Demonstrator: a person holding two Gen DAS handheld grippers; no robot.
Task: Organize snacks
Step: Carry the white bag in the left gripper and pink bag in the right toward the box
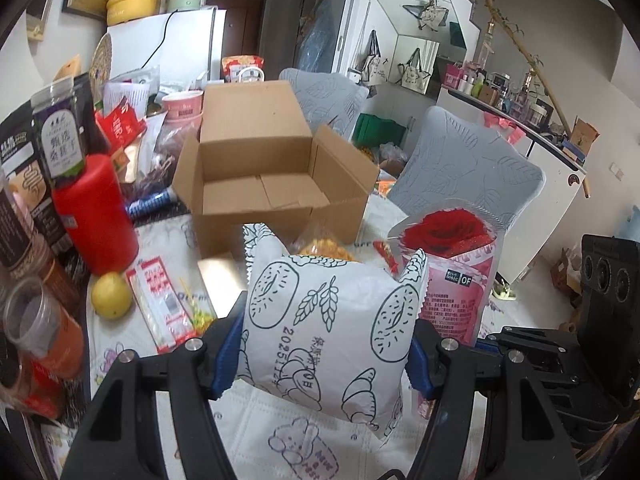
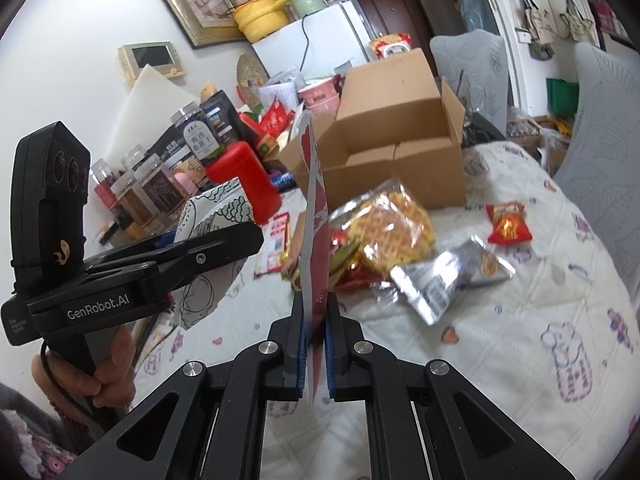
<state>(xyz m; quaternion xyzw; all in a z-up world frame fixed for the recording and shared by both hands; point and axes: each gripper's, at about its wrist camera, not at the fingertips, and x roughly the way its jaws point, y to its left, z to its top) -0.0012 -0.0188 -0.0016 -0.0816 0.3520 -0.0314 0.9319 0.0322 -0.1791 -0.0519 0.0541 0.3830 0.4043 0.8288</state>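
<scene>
Currently our left gripper [image 1: 326,350] clamps a puffy white pastry-print packet [image 1: 328,320]; our right gripper [image 2: 314,344] pinches a flat red-and-white sachet [image 2: 316,216]. Beyond, loose foil snack bags [image 2: 432,280] remain on the quilted cloth [image 2: 500,340]; farther, the brown cardboard box [image 1: 260,176] appears empty, so sorting has barely begun.

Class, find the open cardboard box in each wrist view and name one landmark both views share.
Left wrist view: the cardboard box sits centre, just above the middle, behind the held white packet.
Right wrist view: the box sits upper centre-right, behind the waffle packet.
Shared landmark: the red canister left of the box.
</scene>
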